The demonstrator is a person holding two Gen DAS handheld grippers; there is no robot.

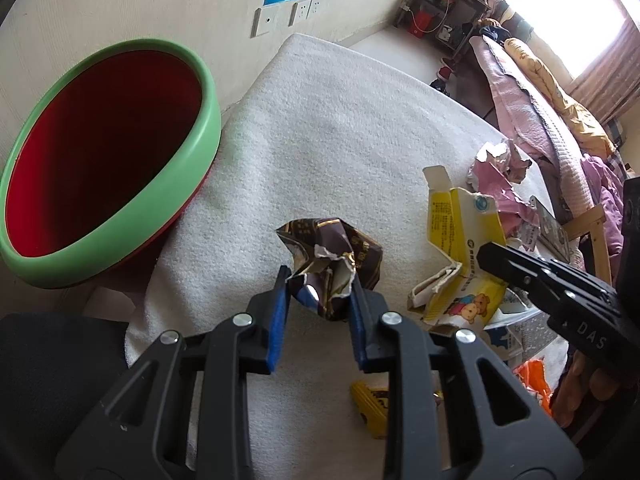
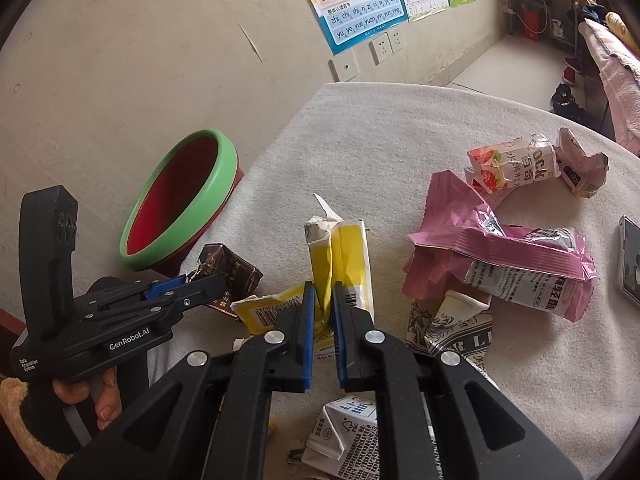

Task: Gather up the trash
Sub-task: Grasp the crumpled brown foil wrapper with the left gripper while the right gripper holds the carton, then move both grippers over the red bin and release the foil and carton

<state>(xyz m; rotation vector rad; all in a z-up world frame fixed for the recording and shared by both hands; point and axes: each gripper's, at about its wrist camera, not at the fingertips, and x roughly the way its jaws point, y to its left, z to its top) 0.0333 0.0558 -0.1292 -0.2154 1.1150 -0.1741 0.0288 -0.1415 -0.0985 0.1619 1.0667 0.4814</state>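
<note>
White-towelled tabletop (image 2: pixel 400 128) is strewn with wrappers; bin (image 1: pixel 100 160) beside it looks empty, though its bottom is hidden. Left tongs (image 1: pixel 318 280) clamp brown wrapper (image 1: pixel 336 256), right tongs (image 2: pixel 320 300) pinch yellow carton (image 2: pixel 344 256). Nothing binned, most left.

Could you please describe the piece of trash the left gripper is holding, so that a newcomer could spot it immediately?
Start at the red bin with the green rim beside the white-covered table. Just right of it, at the table's near edge, the left gripper pinches a crumpled brown carton. It is the only dark brown, gold-printed piece; its neighbour, the yellow carton, is bright.
</note>
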